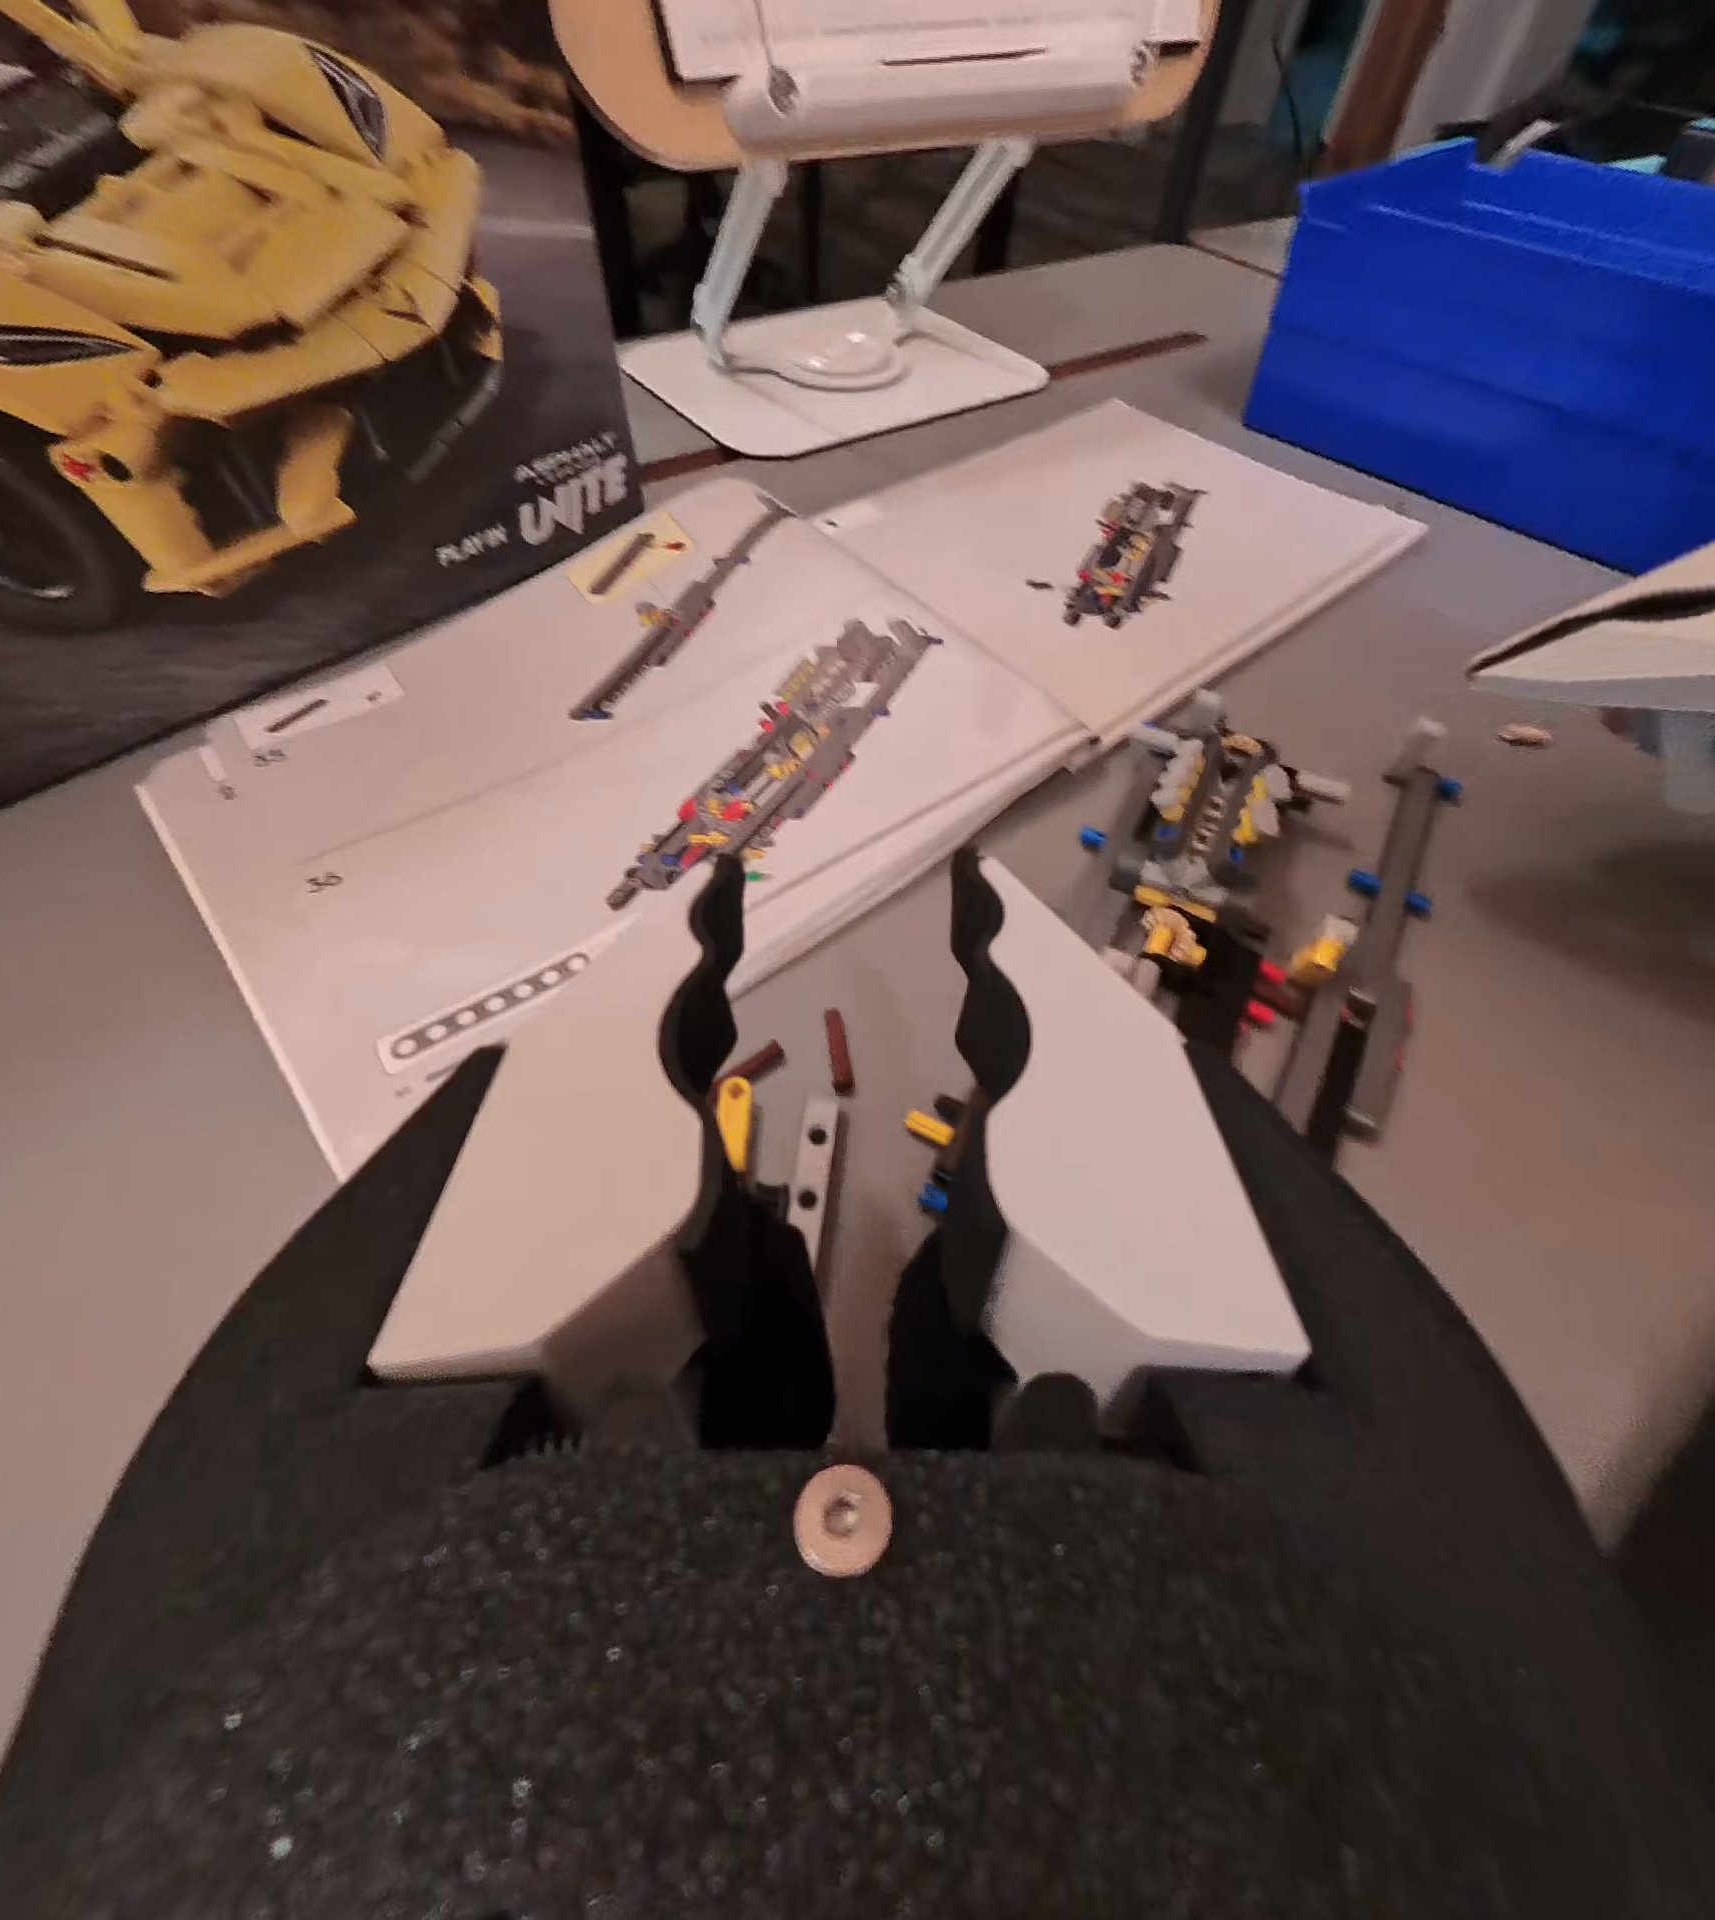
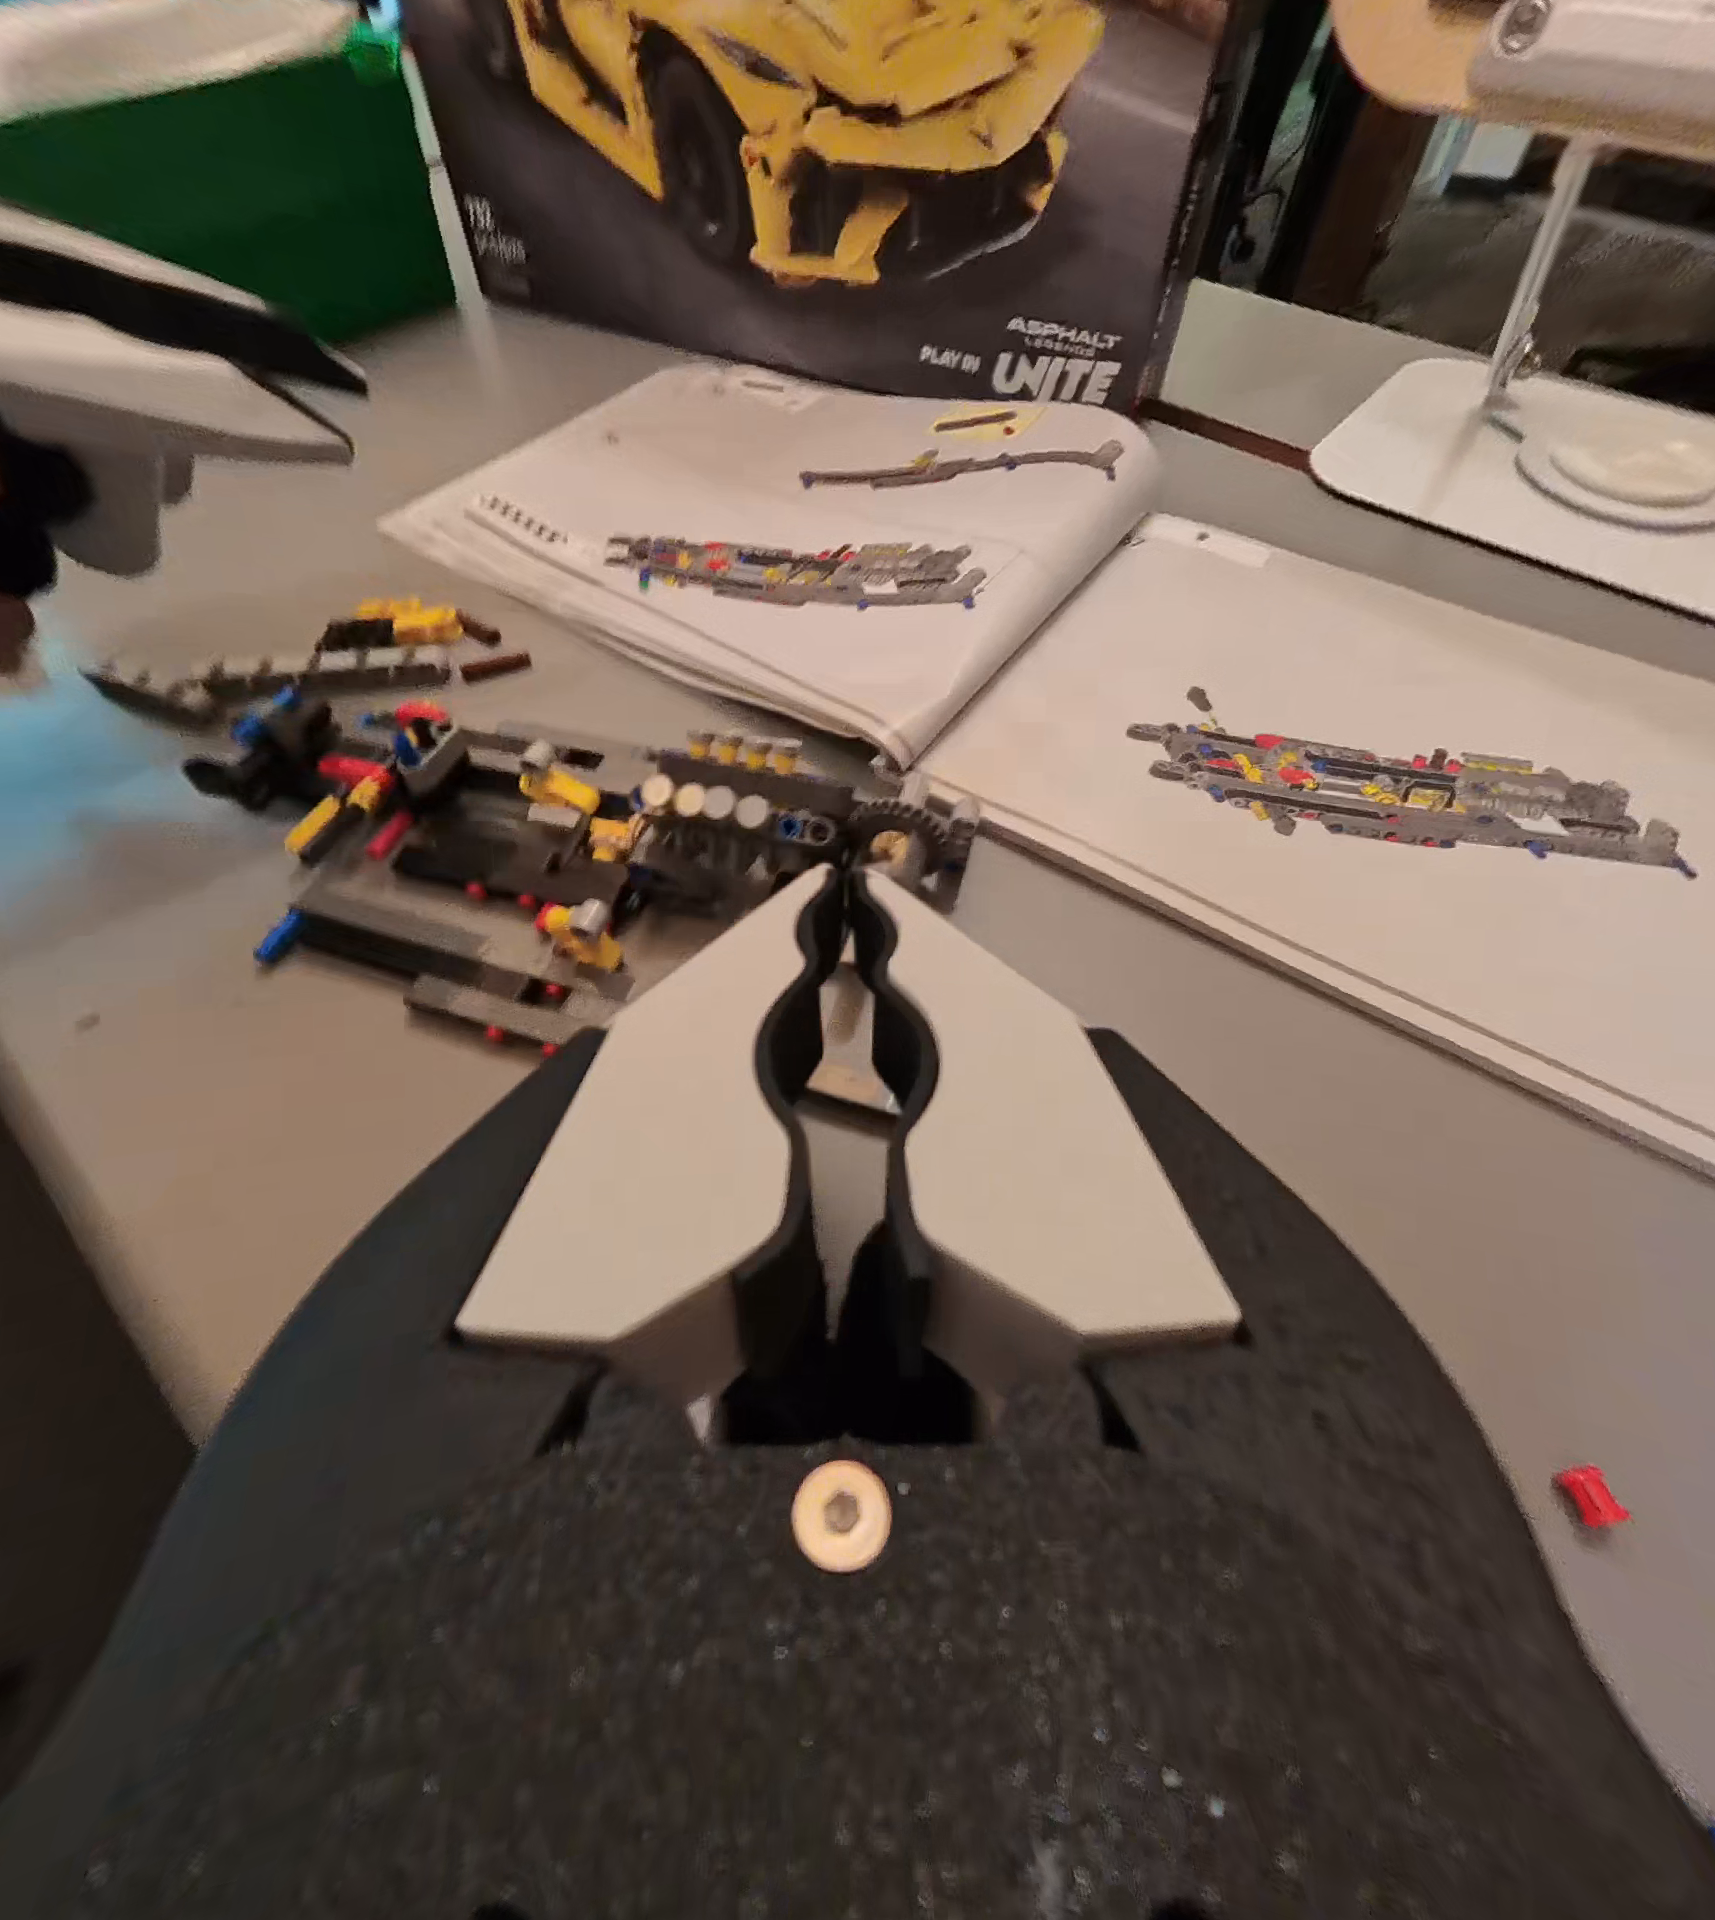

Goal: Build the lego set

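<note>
The part-built grey chassis [image 2: 562,831] with yellow, red and blue pieces lies on the table beside the open instruction booklet [image 2: 832,582]. My right gripper [image 2: 848,883] is shut, its tips meeting just in front of the chassis's gear end [image 2: 889,836]. A pale shape shows through the gap lower between the pads; I cannot tell what it is. My left gripper [image 1: 845,873] is open above loose parts: a yellow piece [image 1: 733,1117], brown axles [image 1: 837,1049] and a grey beam [image 1: 817,1143]. The chassis [image 1: 1196,821] and a long grey beam assembly [image 1: 1383,935] lie to its right.
The set's box [image 1: 157,364] with a yellow car stands at the back left, a white stand [image 1: 832,364] behind the booklet [image 1: 624,727], a blue bin [image 1: 1559,312] at the back right. A green bin [image 2: 209,187] stands far left. A red piece [image 2: 1591,1496] lies near right. Spacing between my two grippers at the tips: around 20 cm. My right tips are roughly 15 cm from the red piece [image 2: 1591,1496].
</note>
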The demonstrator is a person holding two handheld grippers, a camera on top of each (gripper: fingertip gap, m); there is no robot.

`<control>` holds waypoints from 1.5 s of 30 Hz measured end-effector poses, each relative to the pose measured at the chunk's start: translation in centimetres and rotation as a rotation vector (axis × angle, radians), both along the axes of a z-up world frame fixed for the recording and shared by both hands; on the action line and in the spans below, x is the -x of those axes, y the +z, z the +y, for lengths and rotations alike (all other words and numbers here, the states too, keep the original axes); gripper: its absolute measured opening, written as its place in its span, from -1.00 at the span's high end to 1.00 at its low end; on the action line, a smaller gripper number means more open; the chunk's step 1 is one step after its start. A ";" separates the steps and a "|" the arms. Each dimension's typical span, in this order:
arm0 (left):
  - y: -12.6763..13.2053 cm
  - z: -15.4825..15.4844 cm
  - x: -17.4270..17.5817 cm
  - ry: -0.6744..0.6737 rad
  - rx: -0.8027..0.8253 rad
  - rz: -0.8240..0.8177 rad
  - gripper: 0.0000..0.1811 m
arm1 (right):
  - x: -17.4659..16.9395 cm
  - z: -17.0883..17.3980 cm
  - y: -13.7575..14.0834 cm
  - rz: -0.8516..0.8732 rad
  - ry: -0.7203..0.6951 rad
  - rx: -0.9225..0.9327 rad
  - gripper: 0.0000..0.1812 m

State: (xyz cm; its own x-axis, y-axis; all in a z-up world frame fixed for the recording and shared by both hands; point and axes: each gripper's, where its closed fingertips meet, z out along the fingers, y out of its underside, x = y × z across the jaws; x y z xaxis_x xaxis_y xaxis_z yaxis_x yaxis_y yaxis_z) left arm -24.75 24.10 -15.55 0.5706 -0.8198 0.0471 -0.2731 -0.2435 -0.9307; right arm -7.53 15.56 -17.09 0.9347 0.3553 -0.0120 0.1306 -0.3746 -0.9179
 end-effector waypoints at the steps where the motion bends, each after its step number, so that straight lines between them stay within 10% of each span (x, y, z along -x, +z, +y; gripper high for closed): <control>1: -0.1 0.6 0.1 0.033 -0.009 -0.003 0.58 | -0.5 0.4 0.1 0.036 -0.007 0.006 0.97; 17: 1.0 1.5 1.8 0.028 0.155 -0.239 0.61 | -3.0 1.5 0.2 0.123 -0.026 -0.002 0.94; 45: 0.2 2.6 2.7 0.084 0.048 -0.125 0.62 | -1.9 1.1 0.7 0.056 0.029 -0.037 1.00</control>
State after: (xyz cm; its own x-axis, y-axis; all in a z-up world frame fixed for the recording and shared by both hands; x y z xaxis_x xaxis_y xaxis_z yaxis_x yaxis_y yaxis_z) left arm -27.41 26.72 -15.33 0.6240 -0.7649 0.1598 -0.1326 -0.3052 -0.9430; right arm -5.66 16.68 -16.39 0.9223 0.3831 -0.0501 0.0891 -0.3369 -0.9373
